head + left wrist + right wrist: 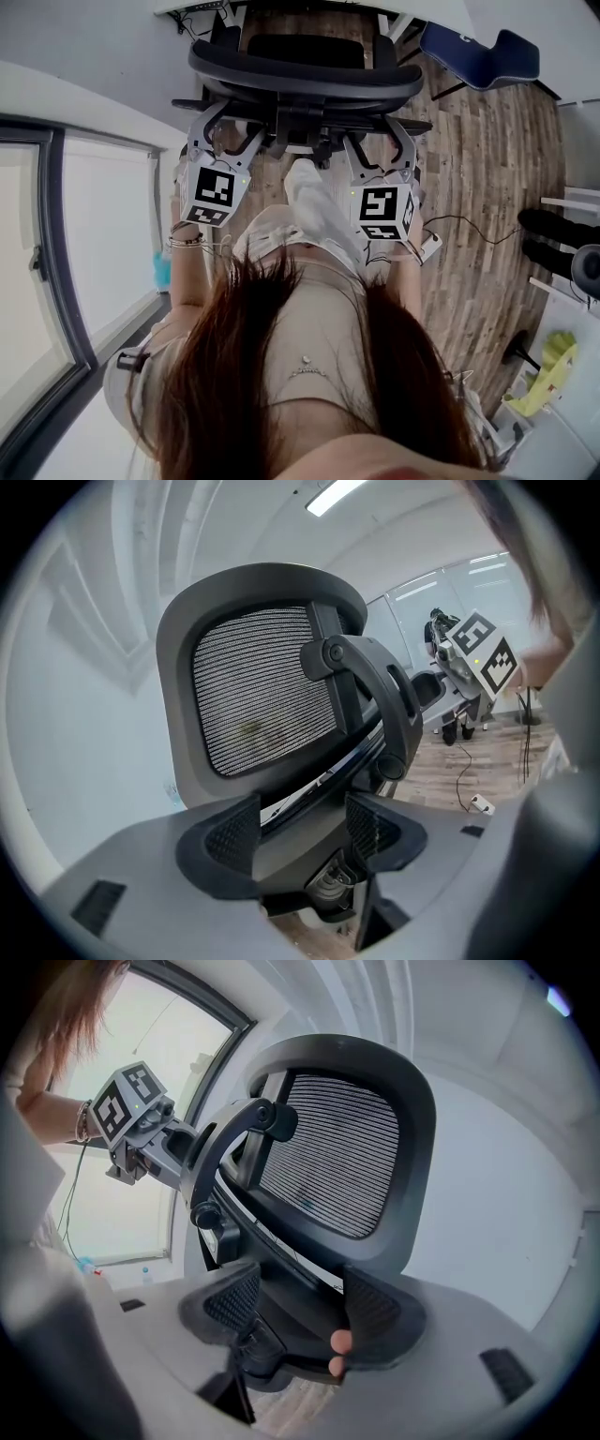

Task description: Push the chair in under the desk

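Observation:
The black office chair (300,70) stands in front of me, its seat partly under the white desk (192,7) at the top of the head view. Its mesh back (262,696) (337,1157) rises beyond both pairs of jaws. My left gripper (228,139) (302,836) sits at the left of the chair's lower back frame. The frame fills the gap between its jaws, which are closed on it. My right gripper (380,145) (302,1312) holds the right side of the same frame in the same way. Two small flesh-coloured tips (339,1346) show by its right pad.
A window wall (84,244) runs along the left. A blue chair (478,52) stands at the back right on the wooden floor (487,159). A cable and plug block (429,246) lie on the floor to my right, near black shoes (553,225) and a yellow cloth (553,375).

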`<state>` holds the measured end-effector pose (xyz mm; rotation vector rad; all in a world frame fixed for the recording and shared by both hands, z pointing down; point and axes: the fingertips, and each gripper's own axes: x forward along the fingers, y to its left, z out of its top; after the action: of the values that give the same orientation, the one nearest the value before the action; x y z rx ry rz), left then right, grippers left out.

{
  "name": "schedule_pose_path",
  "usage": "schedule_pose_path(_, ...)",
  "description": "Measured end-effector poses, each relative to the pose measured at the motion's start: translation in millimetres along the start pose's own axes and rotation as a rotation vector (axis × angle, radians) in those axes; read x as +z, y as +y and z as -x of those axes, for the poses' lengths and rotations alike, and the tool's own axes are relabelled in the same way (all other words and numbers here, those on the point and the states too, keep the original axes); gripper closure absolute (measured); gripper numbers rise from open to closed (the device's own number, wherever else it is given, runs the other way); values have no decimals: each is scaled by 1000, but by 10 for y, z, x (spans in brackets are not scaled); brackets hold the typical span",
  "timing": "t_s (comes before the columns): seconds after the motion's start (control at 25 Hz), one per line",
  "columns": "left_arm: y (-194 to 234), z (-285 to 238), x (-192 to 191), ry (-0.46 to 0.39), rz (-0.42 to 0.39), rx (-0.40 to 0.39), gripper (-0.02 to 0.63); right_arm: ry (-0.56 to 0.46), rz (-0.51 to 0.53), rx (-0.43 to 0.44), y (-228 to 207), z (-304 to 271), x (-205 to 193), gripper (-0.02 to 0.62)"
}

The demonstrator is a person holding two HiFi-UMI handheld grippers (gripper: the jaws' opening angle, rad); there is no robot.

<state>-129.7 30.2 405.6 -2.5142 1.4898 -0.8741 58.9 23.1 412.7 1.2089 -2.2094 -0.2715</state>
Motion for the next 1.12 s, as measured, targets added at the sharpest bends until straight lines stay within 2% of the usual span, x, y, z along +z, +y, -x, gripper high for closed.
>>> schedule_pose_path(0.28, 92, -115, 61, 4, -14, 3, 333, 8, -4, 0, -89, -120, 16, 316)
schedule_pose_path(1.12, 401, -516, 130, -12, 8, -9, 331, 14, -9, -6, -328, -547, 125, 316)
